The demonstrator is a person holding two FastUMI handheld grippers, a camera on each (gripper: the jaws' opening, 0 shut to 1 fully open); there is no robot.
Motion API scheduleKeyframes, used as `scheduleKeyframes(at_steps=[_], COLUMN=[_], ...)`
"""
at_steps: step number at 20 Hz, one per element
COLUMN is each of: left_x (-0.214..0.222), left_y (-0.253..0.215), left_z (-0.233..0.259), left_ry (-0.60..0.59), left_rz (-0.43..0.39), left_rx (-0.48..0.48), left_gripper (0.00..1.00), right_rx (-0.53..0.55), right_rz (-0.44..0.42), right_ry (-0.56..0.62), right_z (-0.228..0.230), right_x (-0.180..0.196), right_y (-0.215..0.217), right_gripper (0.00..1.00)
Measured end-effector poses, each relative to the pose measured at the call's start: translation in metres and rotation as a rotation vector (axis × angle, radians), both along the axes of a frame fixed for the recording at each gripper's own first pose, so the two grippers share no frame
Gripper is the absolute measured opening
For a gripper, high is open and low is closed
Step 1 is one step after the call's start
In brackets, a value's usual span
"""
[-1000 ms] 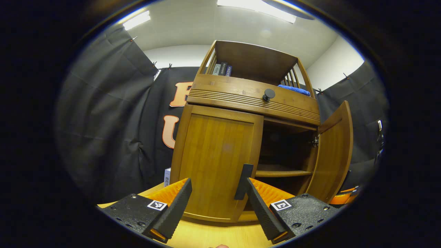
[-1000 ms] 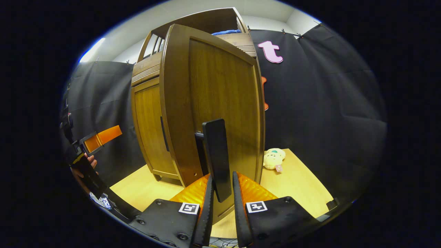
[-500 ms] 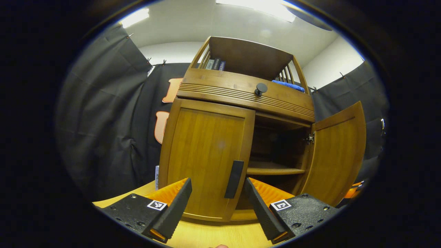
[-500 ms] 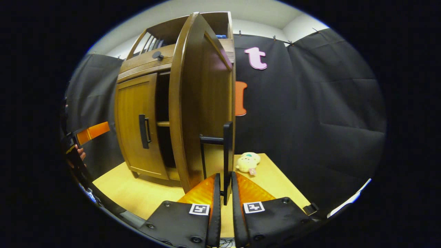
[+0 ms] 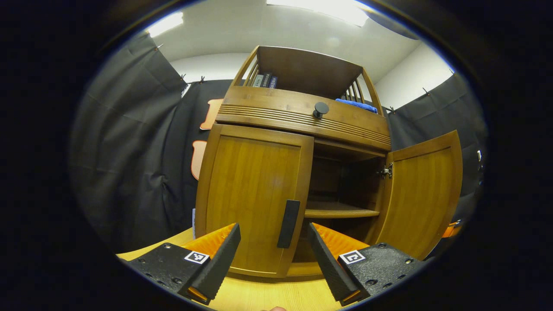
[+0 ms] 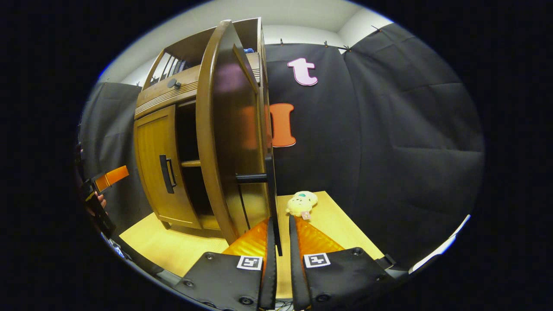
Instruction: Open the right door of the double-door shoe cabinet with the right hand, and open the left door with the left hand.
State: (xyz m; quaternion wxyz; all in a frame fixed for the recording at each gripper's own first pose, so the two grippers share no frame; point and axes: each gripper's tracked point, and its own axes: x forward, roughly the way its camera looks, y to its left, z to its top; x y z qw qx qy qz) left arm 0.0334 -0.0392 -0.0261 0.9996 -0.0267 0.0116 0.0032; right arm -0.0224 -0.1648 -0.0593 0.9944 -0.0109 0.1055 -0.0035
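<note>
Your right hand-held gripper (image 6: 279, 242) is pinching the right door's handle (image 6: 271, 190), fingers nearly together on the thin black bar; whether both pads truly press it is hard to judge edge-on. The right door (image 6: 224, 129) is standing wide open, exposing the inner shelf (image 5: 339, 212). Your left hand-held gripper (image 5: 274, 239) is hovering with fingers spread wide, gripping nothing, just in front of the left door's handle (image 5: 288, 223). The left door (image 5: 255, 194) is sitting shut. The shoe cabinet (image 5: 302, 116) is resting on the tabletop (image 6: 173, 246), with a plush toy (image 6: 301, 204) lying beside it.
</note>
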Motion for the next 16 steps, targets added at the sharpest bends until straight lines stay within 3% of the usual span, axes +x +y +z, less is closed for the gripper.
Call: scheduleKeyframes(at_steps=[3, 4, 5, 9, 10, 11, 16], left_x=[-0.005, -0.008, -0.010, -0.021, -0.024, -0.026, -0.044], left_y=[0.005, 0.007, 0.010, 0.028, 0.033, 0.038, 0.050], left_z=[-0.003, -0.002, 0.000, 0.004, 0.004, 0.005, 0.003], left_ry=[0.015, 0.017, 0.011, -0.013, -0.013, -0.013, -0.022], left_rz=[0.021, 0.034, 0.049, 0.085, 0.097, 0.110, 0.138], left_rx=[0.001, 0.001, -0.002, 0.006, 0.020, 0.030, -0.002], left_gripper=[0.91, 0.94, 0.91, 0.91, 0.91, 0.91, 0.91], right_rx=[0.009, 0.013, 0.014, 0.028, 0.030, 0.031, 0.034], right_rz=[0.041, 0.058, 0.073, 0.095, 0.098, 0.100, 0.064], right_ry=[0.004, 0.010, 0.013, 0.010, 0.011, 0.012, 0.029], right_z=[0.002, 0.002, 0.003, 0.006, 0.004, 0.003, -0.008], right_x=[0.005, 0.007, 0.007, 0.011, 0.009, 0.007, -0.009], right_y=[-0.012, -0.015, -0.018, -0.030, -0.032, -0.036, -0.042], right_gripper=[0.22, 0.10, 0.22, 0.24, 0.34, 0.36, 0.23])
